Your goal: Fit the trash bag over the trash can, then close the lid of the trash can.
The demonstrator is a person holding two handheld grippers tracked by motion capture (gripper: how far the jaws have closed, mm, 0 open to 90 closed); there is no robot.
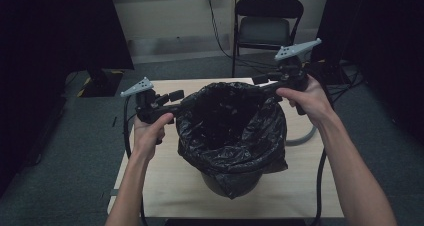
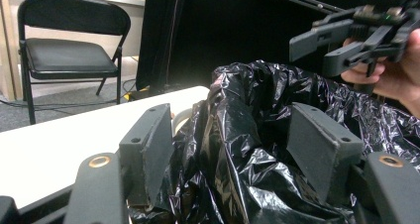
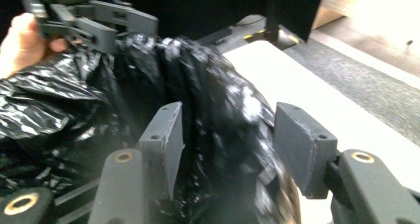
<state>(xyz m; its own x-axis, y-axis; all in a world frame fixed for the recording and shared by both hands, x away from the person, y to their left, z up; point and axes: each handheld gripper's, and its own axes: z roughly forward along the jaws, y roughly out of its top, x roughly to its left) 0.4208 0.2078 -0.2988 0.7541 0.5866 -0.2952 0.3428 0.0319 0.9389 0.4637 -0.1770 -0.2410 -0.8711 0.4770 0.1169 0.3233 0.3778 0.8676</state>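
A black bin bag [image 1: 252,136] lines a dark bin that stands mid-table, with its crinkled rim folded outward. My left gripper [image 1: 181,102] is at the bag's left rim. In the left gripper view its jaws [image 2: 230,135] straddle the plastic [image 2: 247,100]; they stand wide and open, and the pads are not squeezing it. My right gripper [image 1: 264,82] is at the far right rim. In the right gripper view its jaws [image 3: 228,130] also stand open, with the blurred bag edge [image 3: 218,85] between them. Each camera sees the other gripper, the right one [image 2: 317,48] and the left one [image 3: 133,28], across the bag.
The light wooden table [image 1: 165,186] is small, with grey carpet around it. A black folding chair [image 1: 265,21] stands behind it against the wall. Dark curtains hang on both sides. A grey cable [image 1: 302,138] loops on the table at the right of the bin.
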